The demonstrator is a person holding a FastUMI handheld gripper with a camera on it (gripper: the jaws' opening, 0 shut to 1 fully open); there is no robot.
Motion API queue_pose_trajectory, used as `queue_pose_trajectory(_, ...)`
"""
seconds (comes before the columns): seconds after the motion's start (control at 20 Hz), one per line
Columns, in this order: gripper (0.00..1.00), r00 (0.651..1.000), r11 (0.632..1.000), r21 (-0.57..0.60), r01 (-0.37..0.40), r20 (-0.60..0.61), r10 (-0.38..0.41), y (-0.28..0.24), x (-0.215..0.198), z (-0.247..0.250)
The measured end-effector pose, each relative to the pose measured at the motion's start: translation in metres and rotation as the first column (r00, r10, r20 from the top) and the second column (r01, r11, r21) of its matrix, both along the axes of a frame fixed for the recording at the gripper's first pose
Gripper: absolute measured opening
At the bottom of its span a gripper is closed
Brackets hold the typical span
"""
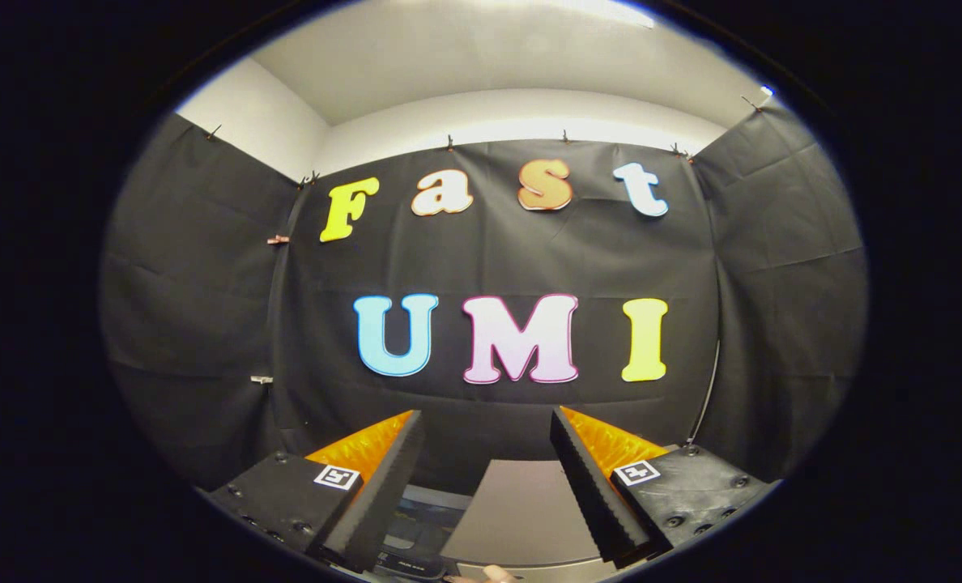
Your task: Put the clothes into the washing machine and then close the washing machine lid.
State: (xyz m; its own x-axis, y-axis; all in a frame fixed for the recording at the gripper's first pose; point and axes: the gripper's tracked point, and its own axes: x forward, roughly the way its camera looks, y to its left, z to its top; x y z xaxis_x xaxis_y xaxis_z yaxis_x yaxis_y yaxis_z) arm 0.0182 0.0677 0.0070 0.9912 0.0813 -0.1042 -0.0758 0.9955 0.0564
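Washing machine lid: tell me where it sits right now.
In the gripper view the grey washing machine lid lies low between the open gripper fingers, below the black cloth wall.

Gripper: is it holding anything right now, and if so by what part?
Nothing is held. The gripper is open, its fingers wide apart with only the booth's black wall beyond and a grey panel low between them.

One gripper (487, 421) with two spread, empty fingers (384, 486); one washing machine (521, 510).
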Motion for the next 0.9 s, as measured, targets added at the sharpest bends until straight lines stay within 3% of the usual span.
queue_pose_trajectory(0.35,0.98,0.998,0.998,-0.015,0.058,-0.001,-0.058,-0.061,-0.040,0.004)
queue_pose_trajectory(0.9,0.98,0.998,0.997,-0.032,0.070,0.008,-0.069,-0.076,-0.054,0.003)
